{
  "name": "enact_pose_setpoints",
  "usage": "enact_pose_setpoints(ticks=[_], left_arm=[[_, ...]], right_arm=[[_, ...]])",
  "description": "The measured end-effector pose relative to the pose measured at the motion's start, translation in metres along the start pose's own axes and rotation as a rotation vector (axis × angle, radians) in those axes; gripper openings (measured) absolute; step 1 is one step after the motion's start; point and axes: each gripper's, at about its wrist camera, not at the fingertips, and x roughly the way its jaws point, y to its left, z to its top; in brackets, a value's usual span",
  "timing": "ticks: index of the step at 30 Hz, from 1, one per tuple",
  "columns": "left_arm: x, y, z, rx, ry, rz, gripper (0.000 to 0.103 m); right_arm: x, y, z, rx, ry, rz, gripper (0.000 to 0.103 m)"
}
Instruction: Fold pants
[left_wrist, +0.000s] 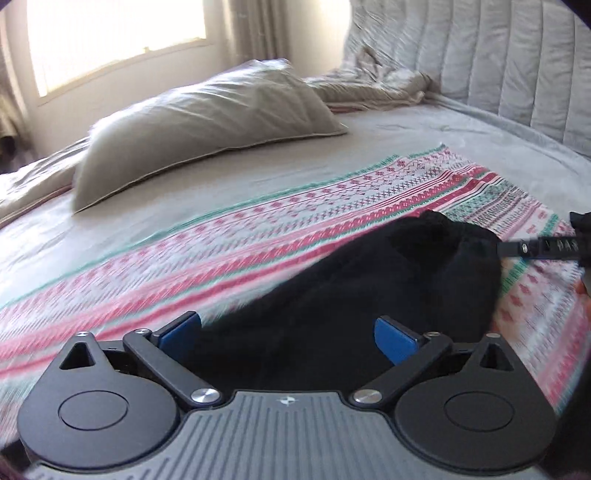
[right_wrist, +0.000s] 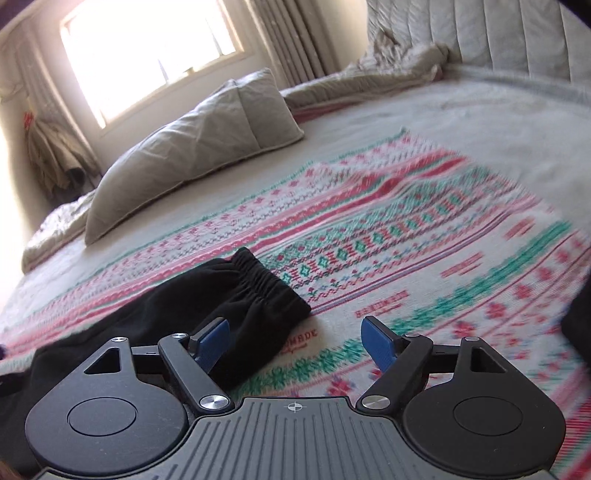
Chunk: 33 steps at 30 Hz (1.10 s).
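Note:
Black pants (left_wrist: 369, 288) lie folded on a patterned red, green and white blanket (left_wrist: 184, 251) on the bed. In the left wrist view my left gripper (left_wrist: 288, 336) hovers over the near part of the pants, jaws wide and nothing pinched. The other gripper's finger (left_wrist: 539, 248) pokes in at the right edge, beside the pants' far end. In the right wrist view the pants (right_wrist: 207, 306) show their elastic waistband (right_wrist: 269, 284) at the left. My right gripper (right_wrist: 295, 345) is open above the blanket (right_wrist: 424, 240), its left pad (right_wrist: 212, 345) in front of the fabric's corner.
A grey pillow (left_wrist: 207, 125) lies at the back left of the bed, with crumpled bedding (left_wrist: 373, 85) behind it. A padded headboard (left_wrist: 498, 62) rises at the back right. A bright window (right_wrist: 147, 51) and curtains (right_wrist: 291, 40) stand beyond. The blanket spreads to the right of the pants.

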Motion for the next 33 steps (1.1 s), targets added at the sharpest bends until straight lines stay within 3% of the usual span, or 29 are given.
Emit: enact_pose_setpoints(ticks=[5, 8, 11, 14, 18, 19, 21, 26, 28, 33], left_arm=[[0.066, 0.000, 0.033, -0.045, 0.037, -0.134, 0.090], [0.093, -0.001, 0.039, -0.098, 0.061, -0.241, 0.085], [0.116, -0.006, 0.044, -0.146, 0.073, -0.314, 0.077], [0.127, -0.015, 0.047, -0.128, 0.065, -0.318, 0.071], [0.129, -0.025, 0.050, -0.132, 0.090, -0.406, 0.011], [0.128, -0.031, 0.051, -0.109, 0.083, -0.402, 0.007], [0.120, -0.041, 0.052, -0.063, 0.029, -0.367, 0.006], [0.108, -0.050, 0.064, -0.084, -0.115, -0.359, 0.005], [0.115, -0.050, 0.063, -0.093, -0.125, -0.346, 0.005], [0.147, -0.053, 0.045, -0.109, -0.068, -0.308, 0.009]], right_arm=[[0.008, 0.000, -0.009, -0.017, -0.079, 0.033, 0.073], [0.011, -0.010, -0.005, 0.044, -0.071, 0.115, 0.044], [0.014, -0.026, -0.006, 0.146, -0.072, 0.166, 0.039], [0.013, -0.029, -0.007, 0.166, -0.077, 0.175, 0.036], [0.011, -0.022, -0.008, 0.133, -0.084, 0.161, 0.026], [0.010, -0.021, -0.007, 0.124, -0.089, 0.157, 0.025], [0.002, -0.016, -0.007, 0.103, -0.122, 0.128, 0.014], [-0.025, -0.009, 0.003, 0.082, -0.242, 0.082, 0.013], [-0.026, -0.010, 0.005, 0.075, -0.259, 0.056, 0.013], [0.001, -0.017, -0.002, 0.066, -0.160, -0.003, 0.013]])
